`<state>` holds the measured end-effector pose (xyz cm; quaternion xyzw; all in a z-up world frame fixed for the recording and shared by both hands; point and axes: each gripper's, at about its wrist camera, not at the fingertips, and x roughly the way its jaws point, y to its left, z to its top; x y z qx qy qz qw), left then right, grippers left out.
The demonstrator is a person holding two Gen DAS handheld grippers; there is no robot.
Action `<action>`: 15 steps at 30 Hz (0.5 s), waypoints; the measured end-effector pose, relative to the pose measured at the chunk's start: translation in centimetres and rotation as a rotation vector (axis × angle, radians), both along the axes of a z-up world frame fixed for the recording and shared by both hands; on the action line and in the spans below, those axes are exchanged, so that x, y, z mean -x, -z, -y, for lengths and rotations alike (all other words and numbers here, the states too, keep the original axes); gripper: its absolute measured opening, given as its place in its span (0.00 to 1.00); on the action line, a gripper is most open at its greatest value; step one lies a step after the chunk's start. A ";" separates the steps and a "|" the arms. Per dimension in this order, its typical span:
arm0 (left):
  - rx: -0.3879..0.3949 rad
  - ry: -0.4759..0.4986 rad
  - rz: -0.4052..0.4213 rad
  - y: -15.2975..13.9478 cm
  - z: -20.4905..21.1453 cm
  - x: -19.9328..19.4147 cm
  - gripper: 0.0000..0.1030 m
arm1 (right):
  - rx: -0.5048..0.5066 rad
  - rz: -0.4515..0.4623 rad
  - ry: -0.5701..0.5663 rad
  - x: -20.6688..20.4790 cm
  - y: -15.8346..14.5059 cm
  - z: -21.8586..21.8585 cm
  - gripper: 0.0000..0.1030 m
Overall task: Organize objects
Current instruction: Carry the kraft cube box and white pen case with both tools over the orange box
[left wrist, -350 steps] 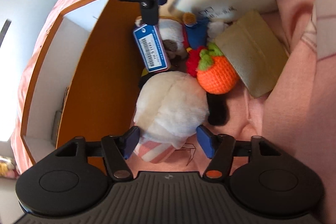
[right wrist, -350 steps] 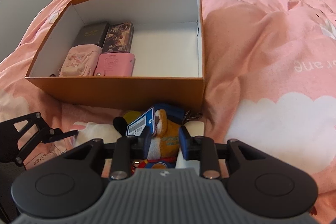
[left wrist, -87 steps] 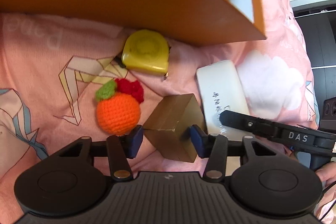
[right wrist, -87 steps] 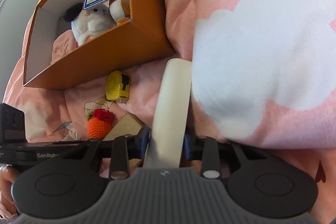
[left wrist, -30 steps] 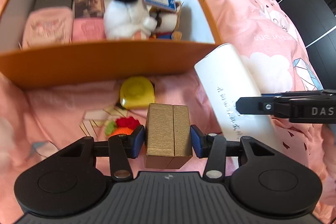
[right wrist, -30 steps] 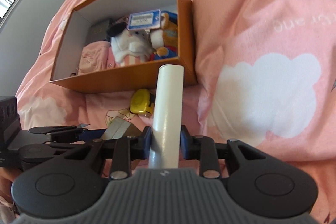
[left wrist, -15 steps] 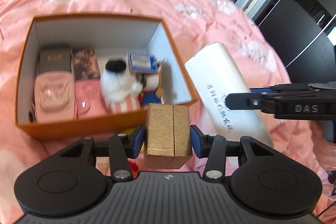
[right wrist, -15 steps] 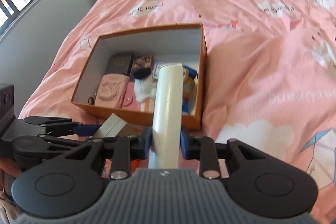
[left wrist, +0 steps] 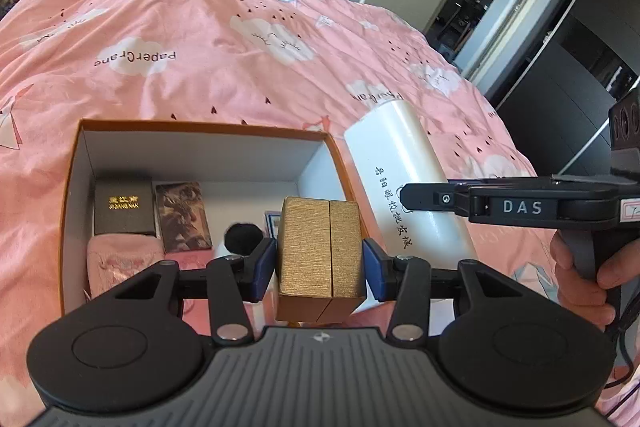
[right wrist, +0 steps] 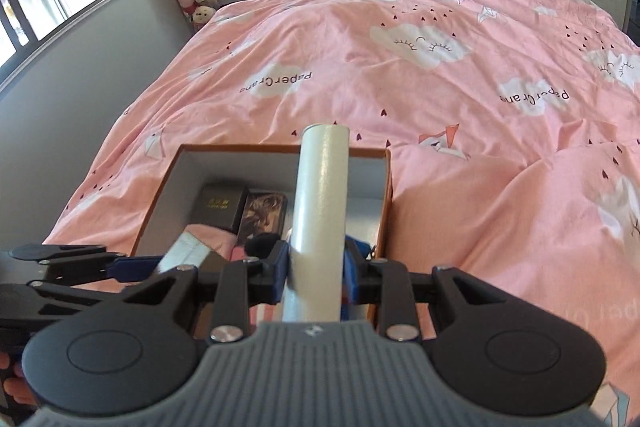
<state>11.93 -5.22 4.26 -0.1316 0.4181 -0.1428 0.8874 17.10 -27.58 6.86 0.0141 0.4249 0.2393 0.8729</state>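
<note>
Now that both are lifted off the pink duvet, the textured gold cardboard box (left wrist: 322, 251) is clamped by the left gripper (left wrist: 320, 263) at centre frame, and the flat white case (right wrist: 320, 219) by the right gripper (right wrist: 316, 267), ready above the orange storage box (left wrist: 72, 163).

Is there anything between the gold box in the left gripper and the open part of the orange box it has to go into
Nothing visible blocks it. The gold box, clamped in the left gripper, is above the orange box, which has no lid. The white case in the right gripper is off to the side. Bare floor shows at the back.
</note>
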 end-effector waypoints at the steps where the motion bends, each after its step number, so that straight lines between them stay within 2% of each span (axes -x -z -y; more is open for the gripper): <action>1: 0.000 -0.012 -0.001 0.1 -0.2 -0.4 0.51 | 0.007 0.000 0.009 -0.6 0.3 -0.2 0.29; 6: 0.005 -0.045 -0.031 1.4 -1.0 -2.3 0.51 | 0.047 -0.024 0.033 -3.3 2.3 -1.6 0.29; 12: 0.024 -0.052 -0.061 3.1 -1.5 -3.4 0.51 | 0.199 -0.006 0.082 -4.5 5.5 -4.0 0.29; 15: 0.034 -0.056 -0.072 3.7 -1.8 -3.9 0.51 | 0.193 -0.037 0.111 -4.9 6.2 -4.7 0.28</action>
